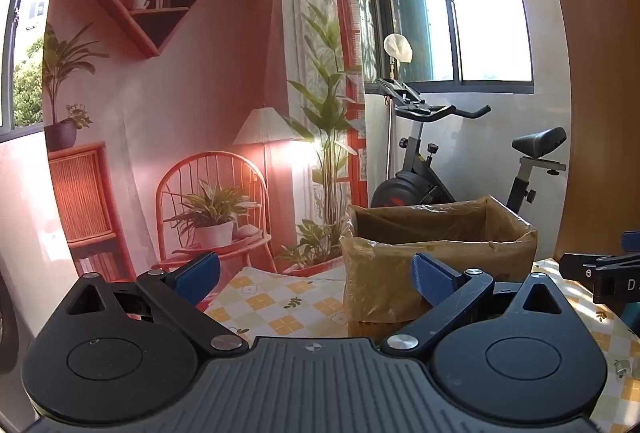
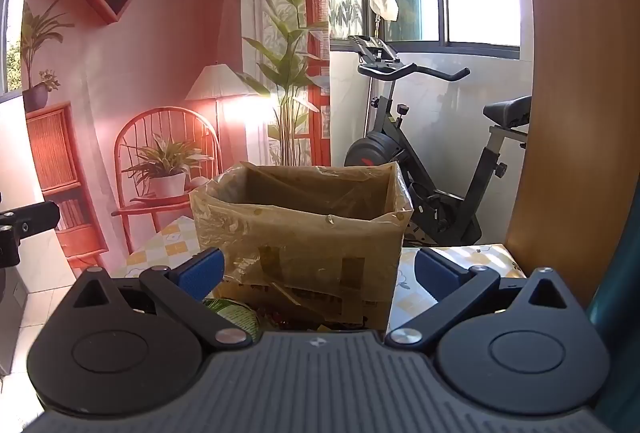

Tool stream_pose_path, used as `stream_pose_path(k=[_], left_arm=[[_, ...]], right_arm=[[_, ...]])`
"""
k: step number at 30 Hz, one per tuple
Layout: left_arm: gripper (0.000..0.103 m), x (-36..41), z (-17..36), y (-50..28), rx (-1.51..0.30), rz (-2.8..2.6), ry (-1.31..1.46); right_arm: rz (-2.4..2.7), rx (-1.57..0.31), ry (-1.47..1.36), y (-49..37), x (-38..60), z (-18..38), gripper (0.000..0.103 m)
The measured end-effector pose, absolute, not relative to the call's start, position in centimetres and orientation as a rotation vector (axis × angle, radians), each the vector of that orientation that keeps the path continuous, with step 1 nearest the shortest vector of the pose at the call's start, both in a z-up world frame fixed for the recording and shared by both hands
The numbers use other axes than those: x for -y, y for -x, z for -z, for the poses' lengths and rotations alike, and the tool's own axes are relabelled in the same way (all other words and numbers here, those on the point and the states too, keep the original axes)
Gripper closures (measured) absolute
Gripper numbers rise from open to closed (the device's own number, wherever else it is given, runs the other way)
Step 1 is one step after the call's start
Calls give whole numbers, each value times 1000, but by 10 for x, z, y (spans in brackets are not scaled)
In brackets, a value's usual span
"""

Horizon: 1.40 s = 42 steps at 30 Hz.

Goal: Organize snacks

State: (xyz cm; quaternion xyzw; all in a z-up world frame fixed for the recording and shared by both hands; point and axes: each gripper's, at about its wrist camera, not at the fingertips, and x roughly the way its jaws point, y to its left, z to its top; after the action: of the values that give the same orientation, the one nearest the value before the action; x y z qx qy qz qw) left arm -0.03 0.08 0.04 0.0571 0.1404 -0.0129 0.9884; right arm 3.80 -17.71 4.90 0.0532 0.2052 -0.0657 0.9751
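An open cardboard box (image 2: 304,229), lined with clear plastic, stands on a table with a yellow checked cloth (image 1: 272,301). In the left wrist view the same box (image 1: 436,245) is ahead and to the right. My left gripper (image 1: 316,277) is open, nothing between its blue pads. My right gripper (image 2: 318,271) is open too, facing the box front from close by. A few snack packets (image 2: 236,309), green and dark, lie low before the box, mostly hidden by the gripper body. The right gripper's black tip (image 1: 600,273) shows at the right edge of the left view.
A printed backdrop (image 1: 180,113) of a pink room hangs behind the table. An exercise bike (image 2: 424,161) stands on the floor beyond the box, under the windows. A wooden panel (image 2: 572,113) rises at the right. The table's left edge drops to a tiled floor (image 2: 44,305).
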Motion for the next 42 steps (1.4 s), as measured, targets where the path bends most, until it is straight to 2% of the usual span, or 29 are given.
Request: stream_pose_path(k=[11,42], left_arm=[[1,0,-2,6,-194,-4,-103],[1,1,-1,7,-230,-8,-98]], right_arm=[[139,-399,-113,-32,178,-50,0],[143,-386,-116,-32,178,-54,0]])
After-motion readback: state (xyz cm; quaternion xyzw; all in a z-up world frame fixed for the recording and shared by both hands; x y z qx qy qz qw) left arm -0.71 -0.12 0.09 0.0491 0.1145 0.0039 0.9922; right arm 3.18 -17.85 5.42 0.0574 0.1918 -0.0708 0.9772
